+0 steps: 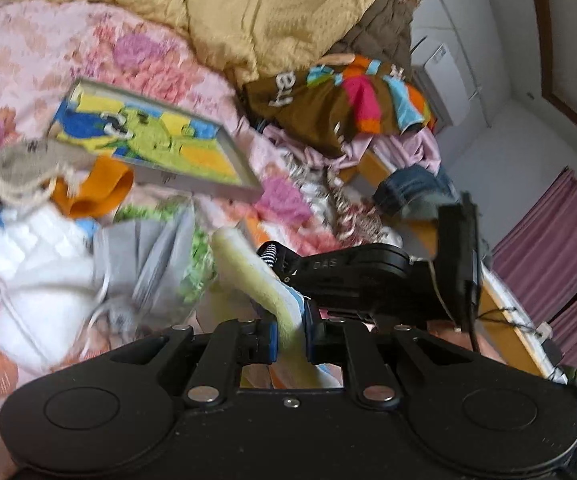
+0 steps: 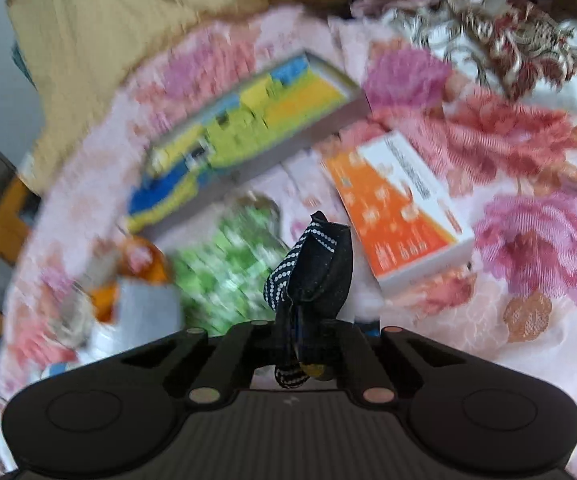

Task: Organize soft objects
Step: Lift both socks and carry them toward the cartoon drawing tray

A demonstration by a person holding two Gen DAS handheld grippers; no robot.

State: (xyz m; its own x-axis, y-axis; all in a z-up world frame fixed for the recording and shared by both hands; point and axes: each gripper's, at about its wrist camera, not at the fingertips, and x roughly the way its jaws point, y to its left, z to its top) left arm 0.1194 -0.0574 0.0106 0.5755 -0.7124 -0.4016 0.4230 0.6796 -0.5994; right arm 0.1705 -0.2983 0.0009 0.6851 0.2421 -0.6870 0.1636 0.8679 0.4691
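Note:
My left gripper is shut on a pale yellow-green soft strip with a blue and white edge; the blue pads press on it from both sides, and it rises up and to the left. My right gripper is shut on a dark cloth with white dots, which stands up crumpled from the jaws. In the left wrist view the right gripper's black body lies just beyond the strip, and the dotted cloth shows at its tip. Both are above a pink flowered bedspread.
A shallow grey tray of yellow, green and blue pieces lies on the bed. An orange and white box and green patterned cloth are nearby. White, grey and orange cloths pile at left. A mustard quilt, a brown multicoloured garment and jeans lie behind.

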